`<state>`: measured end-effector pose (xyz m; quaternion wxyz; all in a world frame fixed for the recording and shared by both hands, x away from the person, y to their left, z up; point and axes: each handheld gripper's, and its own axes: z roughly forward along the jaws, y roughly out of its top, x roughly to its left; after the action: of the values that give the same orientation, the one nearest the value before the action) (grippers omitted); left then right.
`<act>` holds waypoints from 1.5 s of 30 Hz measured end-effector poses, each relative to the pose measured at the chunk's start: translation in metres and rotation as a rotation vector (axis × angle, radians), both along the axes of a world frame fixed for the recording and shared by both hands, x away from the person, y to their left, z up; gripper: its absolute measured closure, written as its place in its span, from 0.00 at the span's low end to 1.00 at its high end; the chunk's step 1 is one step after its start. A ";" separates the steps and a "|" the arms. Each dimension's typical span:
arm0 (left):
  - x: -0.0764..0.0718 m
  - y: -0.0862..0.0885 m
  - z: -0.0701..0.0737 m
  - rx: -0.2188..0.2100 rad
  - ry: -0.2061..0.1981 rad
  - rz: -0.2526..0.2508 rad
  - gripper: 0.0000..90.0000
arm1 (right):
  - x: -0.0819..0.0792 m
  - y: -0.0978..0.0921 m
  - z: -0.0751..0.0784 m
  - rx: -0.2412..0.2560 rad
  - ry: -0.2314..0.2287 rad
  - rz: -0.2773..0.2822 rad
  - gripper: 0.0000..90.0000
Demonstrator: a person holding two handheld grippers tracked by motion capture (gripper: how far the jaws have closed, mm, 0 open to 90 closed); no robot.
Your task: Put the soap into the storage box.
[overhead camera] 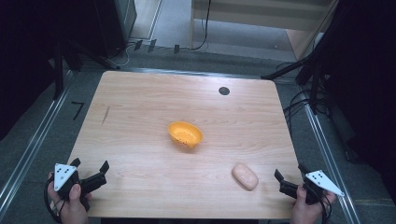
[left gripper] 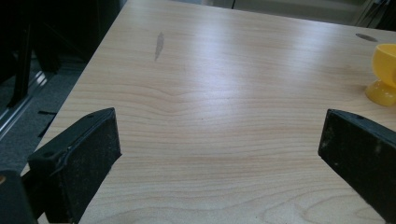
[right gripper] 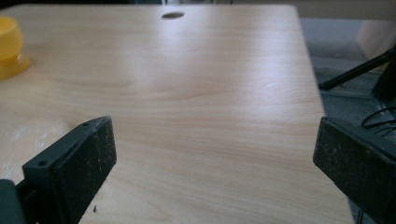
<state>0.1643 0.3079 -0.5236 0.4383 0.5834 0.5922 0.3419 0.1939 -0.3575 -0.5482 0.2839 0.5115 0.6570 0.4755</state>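
Note:
An orange-yellow bowl (overhead camera: 185, 134) lies tipped on its side near the middle of the wooden table (overhead camera: 140, 107). A pale pink, loaf-shaped lump (overhead camera: 245, 176) rests near the front right. My left gripper (overhead camera: 89, 166) is open at the front left corner, with bare wood between its jaws. My right gripper (overhead camera: 290, 173) is open at the front right edge, just right of the lump. The bowl (left gripper: 384, 74) shows at the right edge of the left gripper view. In the right gripper view the bowl (right gripper: 10, 45) is at the far left, and the lump (right gripper: 28, 135) blurs behind the left jaw.
A dark round hole (overhead camera: 224, 91) sits in the table near its far edge, and a thin dark mark (overhead camera: 105, 115) lies at the left. Metal rails (overhead camera: 32, 144) flank the table. Black stands and cables (overhead camera: 308, 79) crowd the floor at the right.

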 end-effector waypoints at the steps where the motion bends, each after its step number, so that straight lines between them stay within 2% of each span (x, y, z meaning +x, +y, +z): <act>1: 0.000 0.000 0.000 0.000 -0.001 0.001 0.00 | 0.001 0.001 0.002 -0.023 0.020 0.027 0.05; 2: 0.000 0.000 0.000 0.003 0.000 -0.003 0.00 | 0.002 0.003 0.004 -0.063 0.045 0.042 0.10; 3: 0.000 0.000 0.000 0.003 0.000 -0.003 0.00 | 0.002 0.003 0.004 -0.063 0.045 0.042 0.10; 5: 0.001 -0.001 0.000 0.007 0.003 -0.002 0.00 | 0.005 0.006 0.009 -0.106 0.081 0.063 0.14; 6: 0.001 -0.001 0.000 0.009 0.004 -0.003 0.00 | 0.007 0.009 0.014 -0.147 0.116 0.088 0.14; 12: 0.001 -0.001 0.000 0.008 0.006 -0.007 0.00 | 0.017 0.025 0.025 -0.234 0.255 0.197 0.15; 18: 0.001 0.000 0.000 0.004 0.012 -0.007 0.00 | 0.028 0.042 0.036 -0.298 0.353 0.297 0.16; 19: 0.001 0.000 0.000 0.004 0.012 -0.007 0.00 | 0.028 0.042 0.036 -0.298 0.353 0.297 0.16; 21: 0.001 0.000 0.000 0.004 0.012 -0.008 0.00 | 0.033 0.050 0.042 -0.319 0.390 0.341 0.16; 23: 0.001 0.000 0.000 0.005 0.012 -0.010 0.00 | 0.035 0.053 0.044 -0.321 0.401 0.358 0.16; 24: 0.001 0.000 0.000 0.005 0.012 -0.010 0.00 | 0.039 0.060 0.048 -0.331 0.421 0.393 0.18; 26: 0.001 0.000 0.000 0.006 0.013 -0.011 0.00 | 0.040 0.062 0.049 -0.337 0.426 0.407 0.18; 27: 0.001 0.000 0.000 0.006 0.014 -0.012 0.00 | 0.043 0.068 0.051 -0.352 0.435 0.435 0.20; 31: 0.002 0.000 0.000 0.003 0.012 -0.014 0.00 | 0.045 0.074 0.052 -0.355 0.453 0.456 0.21; 33: 0.002 -0.001 0.000 0.002 0.015 -0.015 0.00 | 0.046 0.081 0.051 -0.373 0.477 0.482 0.21; 45: 0.002 0.000 0.000 -0.001 0.014 -0.020 0.00 | 0.051 0.105 0.052 -0.414 0.577 0.519 0.23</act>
<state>0.1663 0.3076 -0.5238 0.4379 0.5915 0.5895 0.3331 0.2445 -0.2526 -0.4959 0.0564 0.3737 0.8976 0.2270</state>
